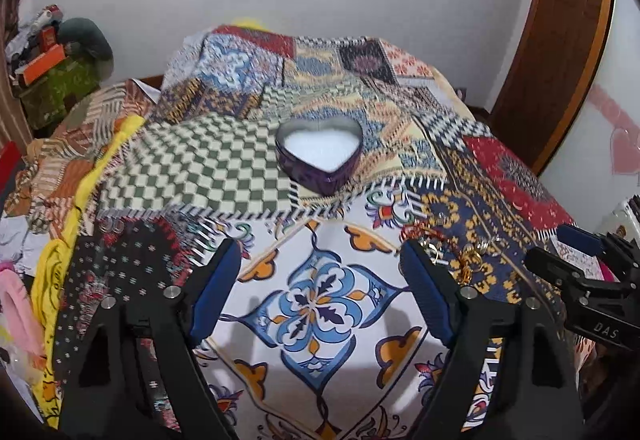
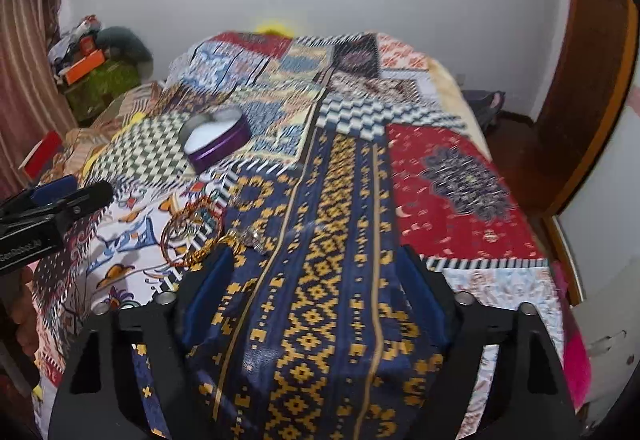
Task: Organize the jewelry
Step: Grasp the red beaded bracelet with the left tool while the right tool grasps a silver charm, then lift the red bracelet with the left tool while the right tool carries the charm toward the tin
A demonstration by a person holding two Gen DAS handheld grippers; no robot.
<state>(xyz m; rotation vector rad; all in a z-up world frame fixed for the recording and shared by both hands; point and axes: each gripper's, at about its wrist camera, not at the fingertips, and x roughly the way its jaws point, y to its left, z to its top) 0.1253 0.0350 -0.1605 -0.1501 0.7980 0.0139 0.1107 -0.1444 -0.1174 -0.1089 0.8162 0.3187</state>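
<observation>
Purple heart-shaped tin point(image 1: 320, 156) sits open and looks empty at frame centre on the bed point(image 1: 520, 168); the jewelry point(image 2: 192, 232) lies loose at lower left. Left tool point(image 1: 320, 276) and right tool point(image 2: 316, 288) gape wide, holding nothing; sorting seems unstarted.

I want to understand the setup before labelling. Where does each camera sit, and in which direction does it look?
Left wrist: sits on the left gripper, facing forward over the patchwork bedspread toward the heart-shaped box; its open fingers show, with the right gripper at the right edge.
Right wrist: sits on the right gripper, facing along the blue-and-yellow strip; its open fingers show, with the left gripper at the left edge.
Shared: the box, jewelry pile, bedspread.
</observation>
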